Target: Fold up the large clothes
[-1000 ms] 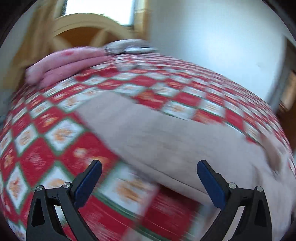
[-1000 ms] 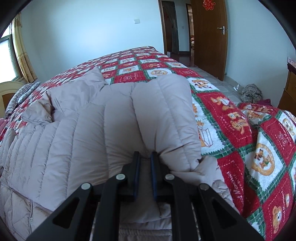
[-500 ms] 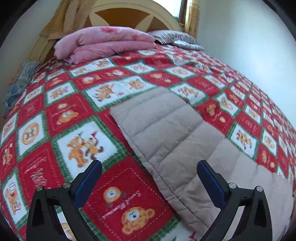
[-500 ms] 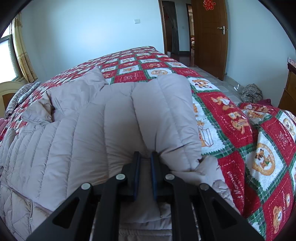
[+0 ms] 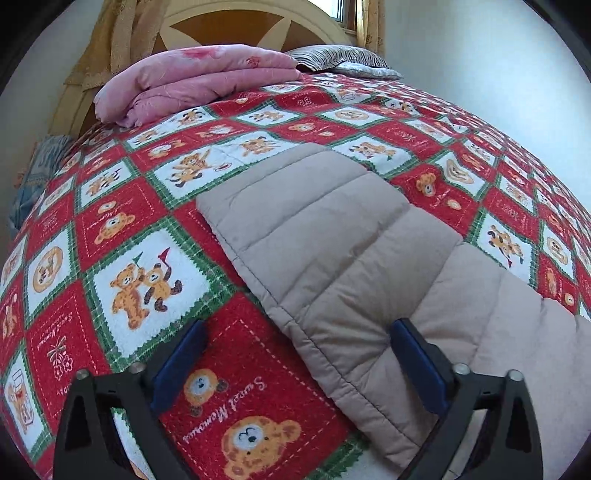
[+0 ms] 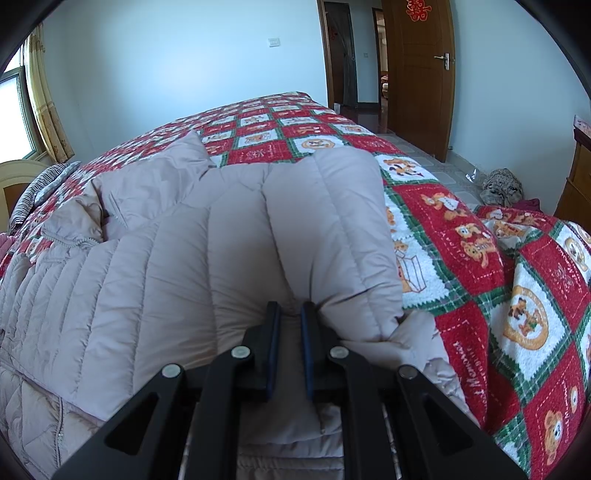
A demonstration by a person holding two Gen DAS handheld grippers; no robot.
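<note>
A large beige quilted down coat [image 6: 177,266] lies spread on a bed with a red, white and green bear-pattern blanket [image 6: 517,280]. My right gripper [image 6: 290,317] is shut on a bunched fold of the coat's sleeve [image 6: 332,221], which lies folded across the coat. In the left wrist view another sleeve of the coat [image 5: 332,236] stretches over the blanket [image 5: 122,236] toward the headboard. My left gripper [image 5: 295,336] is open and empty, low over that sleeve's near edge, its right finger above the fabric.
A folded pink quilt [image 5: 199,85] and a striped pillow [image 5: 340,61] lie by the wooden headboard [image 5: 229,26]. A wooden door [image 6: 421,74], a pile of things on the floor [image 6: 502,184] and a cabinet [image 6: 576,177] stand beyond the bed.
My left gripper has swung toward the headboard and come down closer to the sleeve, still open. My right gripper has stayed shut on the coat without moving.
</note>
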